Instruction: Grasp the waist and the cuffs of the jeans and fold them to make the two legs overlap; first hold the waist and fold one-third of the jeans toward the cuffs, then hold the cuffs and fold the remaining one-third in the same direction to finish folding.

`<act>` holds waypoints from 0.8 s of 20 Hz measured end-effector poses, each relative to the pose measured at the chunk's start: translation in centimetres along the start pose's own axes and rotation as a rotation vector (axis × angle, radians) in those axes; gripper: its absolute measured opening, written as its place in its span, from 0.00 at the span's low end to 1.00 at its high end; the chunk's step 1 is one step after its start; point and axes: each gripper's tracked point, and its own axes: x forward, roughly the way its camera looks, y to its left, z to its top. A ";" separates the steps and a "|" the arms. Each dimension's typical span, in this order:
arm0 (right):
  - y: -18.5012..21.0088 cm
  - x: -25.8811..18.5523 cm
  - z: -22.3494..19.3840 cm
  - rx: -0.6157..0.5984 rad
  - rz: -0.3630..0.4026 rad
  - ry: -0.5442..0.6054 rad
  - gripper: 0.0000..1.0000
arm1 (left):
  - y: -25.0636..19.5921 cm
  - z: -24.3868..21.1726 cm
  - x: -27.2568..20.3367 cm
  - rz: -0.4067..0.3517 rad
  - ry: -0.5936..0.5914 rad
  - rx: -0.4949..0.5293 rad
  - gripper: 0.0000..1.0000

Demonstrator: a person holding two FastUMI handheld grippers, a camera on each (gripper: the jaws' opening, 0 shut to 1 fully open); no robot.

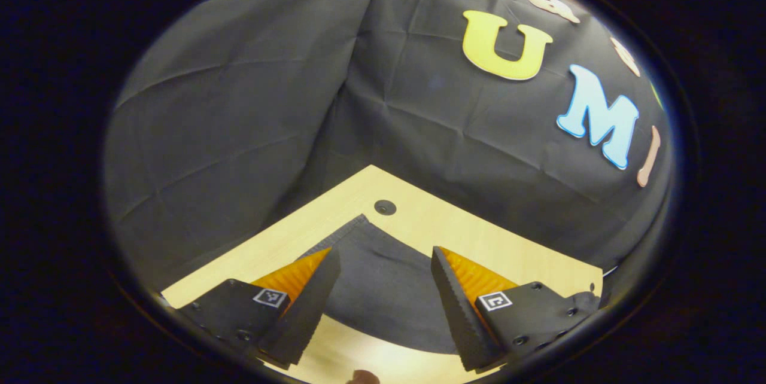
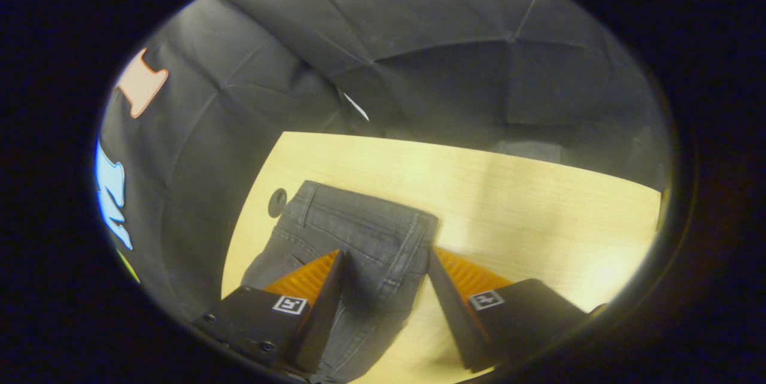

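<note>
Both grippers had their fingers spread wide, gripping nothing. Left gripper [image 1: 383, 264] hovered over the jeans [image 1: 383, 288], and the right gripper [image 2: 386, 267] framed the waist end. Jeans lay flat on the wooden table [image 2: 508, 192], near a corner with a grommet hole [image 1: 385, 207].

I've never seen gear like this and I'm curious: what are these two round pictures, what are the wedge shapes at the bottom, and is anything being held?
Each picture comes from a camera riding on a hand-held gripper, looking forward along its own two fingers; those are the wedges. The left gripper hangs with its jaws open above dark jeans spread on a light wooden table. The right gripper is also open, over the jeans' waistband, apparently straddling its edge. Nothing is held yet. A small round dark spot sits on the table near the jeans.
</note>
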 end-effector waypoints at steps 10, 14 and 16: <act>8.2 -10.5 1.6 -0.336 0.181 -0.294 0.12 | 0.0 -0.3 -1.9 -0.026 -0.026 -0.016 1.00; 11.2 -20.3 -0.1 -0.542 0.340 -0.485 0.12 | 0.6 0.0 -2.6 -0.037 -0.034 -0.027 1.00; 12.7 -23.8 -2.2 -0.658 0.414 -0.554 0.16 | 0.9 0.3 -3.6 -0.046 -0.042 -0.033 1.00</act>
